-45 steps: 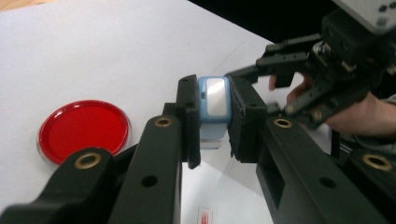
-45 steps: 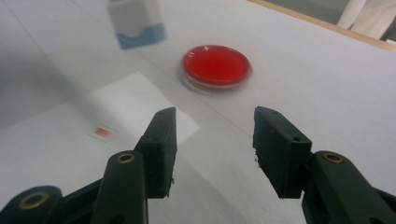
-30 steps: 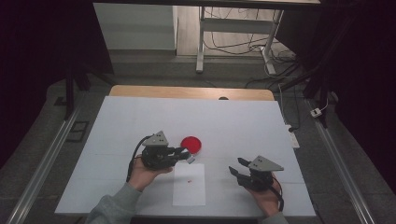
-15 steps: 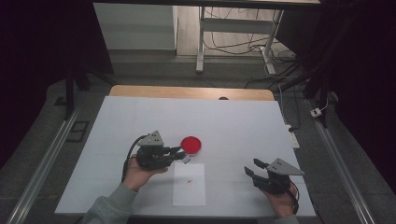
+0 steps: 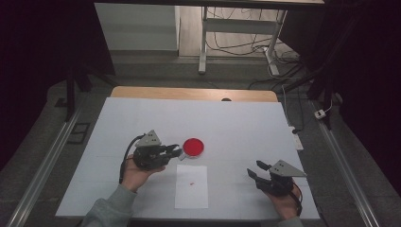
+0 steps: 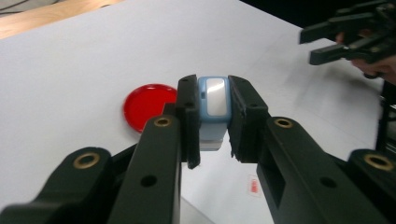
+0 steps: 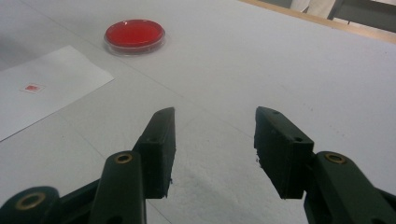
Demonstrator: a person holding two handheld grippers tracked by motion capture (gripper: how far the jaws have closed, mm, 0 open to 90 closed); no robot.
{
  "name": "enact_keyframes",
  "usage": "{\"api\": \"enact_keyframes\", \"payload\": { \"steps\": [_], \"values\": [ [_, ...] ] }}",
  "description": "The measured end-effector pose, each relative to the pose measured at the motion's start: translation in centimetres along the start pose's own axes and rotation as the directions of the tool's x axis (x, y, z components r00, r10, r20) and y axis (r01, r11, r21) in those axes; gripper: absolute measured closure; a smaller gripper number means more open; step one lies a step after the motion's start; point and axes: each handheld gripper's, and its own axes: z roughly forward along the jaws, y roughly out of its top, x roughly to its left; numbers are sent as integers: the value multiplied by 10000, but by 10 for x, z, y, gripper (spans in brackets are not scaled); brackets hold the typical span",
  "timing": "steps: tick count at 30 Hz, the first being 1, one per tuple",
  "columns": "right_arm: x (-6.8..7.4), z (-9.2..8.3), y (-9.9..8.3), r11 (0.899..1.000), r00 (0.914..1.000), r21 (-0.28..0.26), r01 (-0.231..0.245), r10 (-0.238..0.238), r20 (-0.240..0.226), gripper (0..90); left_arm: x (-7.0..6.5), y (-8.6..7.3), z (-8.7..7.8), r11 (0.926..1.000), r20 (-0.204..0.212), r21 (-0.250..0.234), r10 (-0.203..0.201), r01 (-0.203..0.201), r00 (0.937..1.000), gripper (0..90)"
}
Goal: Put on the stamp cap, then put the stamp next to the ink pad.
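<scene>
My left gripper [image 5: 176,152] [image 6: 213,93] is shut on a small blue block with a white face [image 6: 213,105], held just above the white table. Its tips sit right beside a round red dish [image 5: 193,147] [image 6: 147,106] [image 7: 134,33], on the dish's left. A white sheet of paper [image 5: 191,185] [image 7: 42,88] lies in front of the dish and carries a small red mark [image 5: 191,183] [image 7: 31,87]. My right gripper [image 5: 254,169] [image 7: 212,135] is open and empty, low over the table to the right of the paper.
The table [image 5: 246,127] is covered in white, with a wooden strip [image 5: 189,93] along its far edge. Metal rails [image 5: 42,161] run down both sides. Beyond the table stand a desk frame and cables on the floor [image 5: 279,61].
My right gripper has drawn away to the right, off the paper's edge, then stopped. The left gripper has kept its place and its hold on the blue block.
</scene>
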Motion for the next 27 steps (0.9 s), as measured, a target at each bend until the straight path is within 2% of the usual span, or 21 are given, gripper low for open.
{"api": "enact_keyframes", "payload": {
  "steps": [10, 15, 27],
  "values": [
    [0, 2, 1, 10000, 10000, 40, 73, -73, 3, 483, 10, -4, 0, 9997, -348, -5, -225, 225, 9991, 753],
    [1, 3, 1, 9999, 9999, 88, 106, -106, -13, 483, 16, -4, 5, 9992, -603, -15, -406, 406, 9974, 753],
    [0, 4, 0, 9998, 9999, 148, 142, -142, 44, 482, 27, -4, 16, 9988, -1038, 236, -391, 418, 9938, 753]
  ]
}}
